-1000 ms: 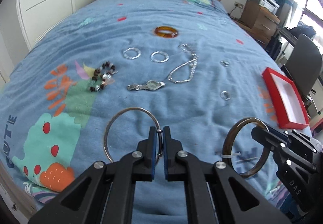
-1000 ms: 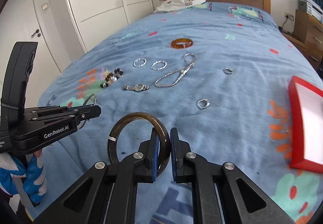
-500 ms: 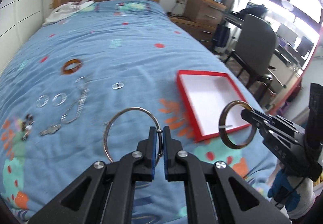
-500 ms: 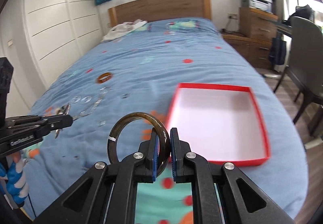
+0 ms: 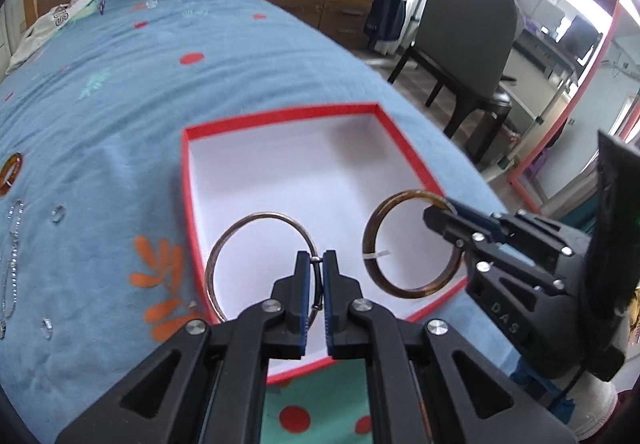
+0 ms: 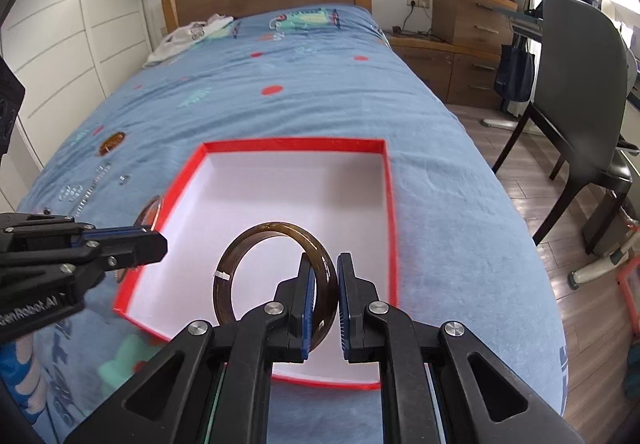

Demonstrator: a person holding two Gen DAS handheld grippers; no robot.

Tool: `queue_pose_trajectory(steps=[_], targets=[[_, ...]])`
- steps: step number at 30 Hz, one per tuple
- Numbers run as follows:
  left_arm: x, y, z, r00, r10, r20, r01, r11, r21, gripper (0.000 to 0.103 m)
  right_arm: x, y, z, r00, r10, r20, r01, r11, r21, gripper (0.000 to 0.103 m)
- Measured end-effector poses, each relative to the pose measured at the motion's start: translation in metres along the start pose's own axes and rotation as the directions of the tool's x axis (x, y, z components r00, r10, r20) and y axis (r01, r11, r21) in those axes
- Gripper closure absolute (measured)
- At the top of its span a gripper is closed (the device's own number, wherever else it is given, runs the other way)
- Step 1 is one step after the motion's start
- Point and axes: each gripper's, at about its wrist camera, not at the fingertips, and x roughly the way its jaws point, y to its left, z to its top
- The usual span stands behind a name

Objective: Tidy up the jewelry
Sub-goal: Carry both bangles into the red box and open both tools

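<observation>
My left gripper (image 5: 317,259) is shut on a thin metal bangle (image 5: 262,213), which hangs over the near left part of a red box (image 5: 186,179) with a white inside. My right gripper (image 6: 323,264) is shut on a thick dark brown bangle (image 6: 276,226) over the box's near right part. In the left wrist view the right gripper (image 5: 440,212) comes in from the right with the brown bangle (image 5: 412,294). The left gripper (image 6: 160,240) shows at the left of the right wrist view, over the box's red rim (image 6: 296,141), its metal bangle (image 6: 148,209) edge-on.
The box lies on a blue patterned bedspread (image 6: 320,83). Left of it lie an amber bangle (image 5: 10,171), a silver chain (image 5: 12,256) and small rings (image 5: 58,212). A grey chair (image 6: 576,75) and a wooden dresser (image 6: 468,23) stand right of the bed. A white garment (image 6: 188,35) lies by the headboard.
Both grippers have carried their bangles rightward across the bed, from beside the spread-out jewelry to above the red box. Neither grip has changed.
</observation>
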Motion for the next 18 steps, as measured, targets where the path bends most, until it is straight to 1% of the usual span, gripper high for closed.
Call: queue_pose_trajectory(steps=[5,9,11,14,16,18], targets=[[0.032,0.006,-0.009,0.998,0.013,-0.059,-0.014,1.000,-0.018,0.098,0.020,0.000,-0.007,0.999,-0.025,-0.046,0.021,0.996,-0.086,0.092],[0.048,0.008,-0.016,0.995,-0.005,-0.095,0.002,1.000,-0.028,0.097,0.032,0.004,-0.013,0.996,-0.034,-0.084,0.021,0.989,-0.149,0.092],[0.050,0.007,-0.019,0.996,0.001,-0.088,-0.003,1.000,-0.027,0.097,0.037,0.006,-0.015,0.993,-0.042,-0.107,0.021,0.983,-0.184,0.092],[0.050,0.012,-0.018,0.996,-0.020,-0.086,0.015,0.998,-0.067,0.095,0.039,0.008,-0.017,0.992,-0.037,-0.122,0.012,0.979,-0.205,0.092],[0.049,0.014,-0.017,0.996,-0.023,-0.084,0.017,0.997,-0.073,0.094,0.040,0.008,-0.017,0.991,-0.036,-0.131,0.008,0.978,-0.209,0.091],[0.046,0.015,-0.018,0.997,-0.025,-0.077,0.019,0.997,-0.075,0.092,0.039,0.008,-0.017,0.991,-0.029,-0.134,0.001,0.978,-0.207,0.087]])
